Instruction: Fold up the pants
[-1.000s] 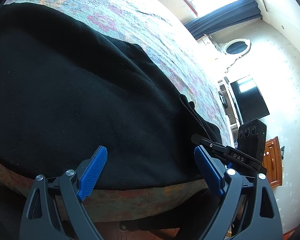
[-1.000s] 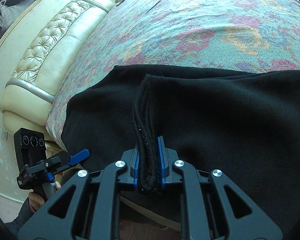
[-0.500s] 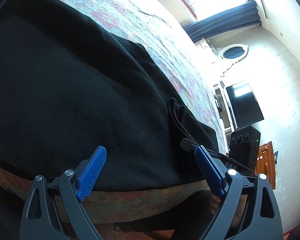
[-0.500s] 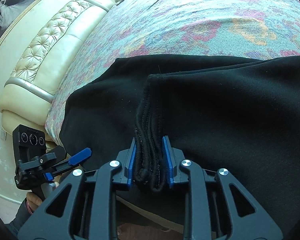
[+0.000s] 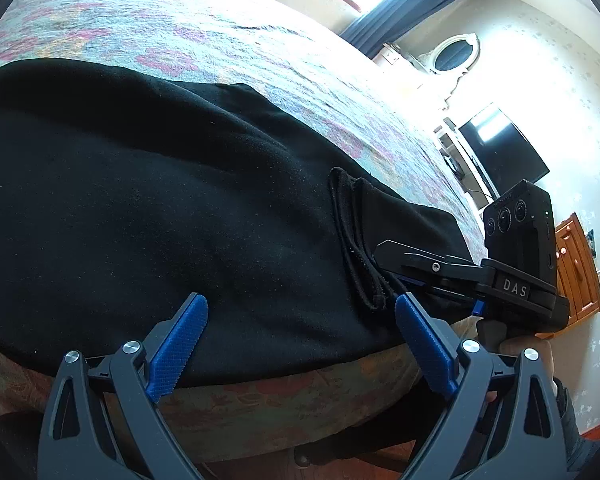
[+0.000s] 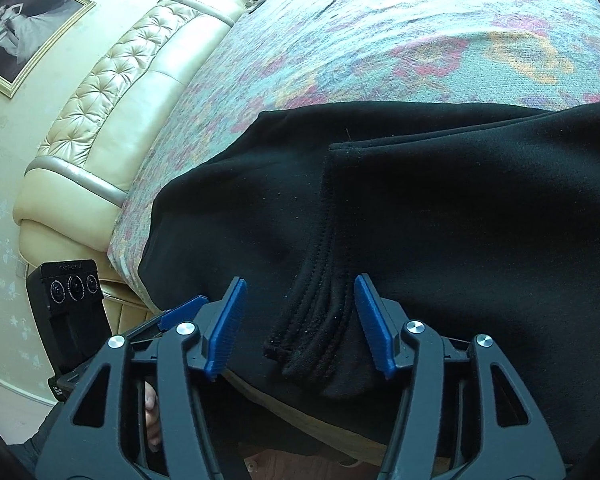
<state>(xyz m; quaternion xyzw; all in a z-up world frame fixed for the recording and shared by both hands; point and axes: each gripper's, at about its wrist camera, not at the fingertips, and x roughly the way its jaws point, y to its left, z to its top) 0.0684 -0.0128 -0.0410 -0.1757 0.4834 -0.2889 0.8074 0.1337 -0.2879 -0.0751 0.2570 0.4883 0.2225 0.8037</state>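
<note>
Black pants lie folded on the floral bedspread, at its near edge. Right gripper has just been opening, stacked hems lying loose between its jaws. Left gripper wide, holding nothing

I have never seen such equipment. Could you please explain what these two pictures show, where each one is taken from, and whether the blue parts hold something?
There is no robot here. A person holds one hand-operated gripper in each hand, and each gripper carries a wide-angle camera that looks forward along its two blue-padded fingers. That is why the pictures curve at the edges.

One picture comes from the left gripper, the other from the right gripper. Each camera also catches the other gripper at the side of its view.

On the bed, over a flowered bedspread, lie black pants, already folded over. Their bunched hem edges lie between the right gripper's pads, but the pads do not press them: its jaws have just been opening. The left gripper is wide open and holds nothing. So nothing is held at this moment.
</note>
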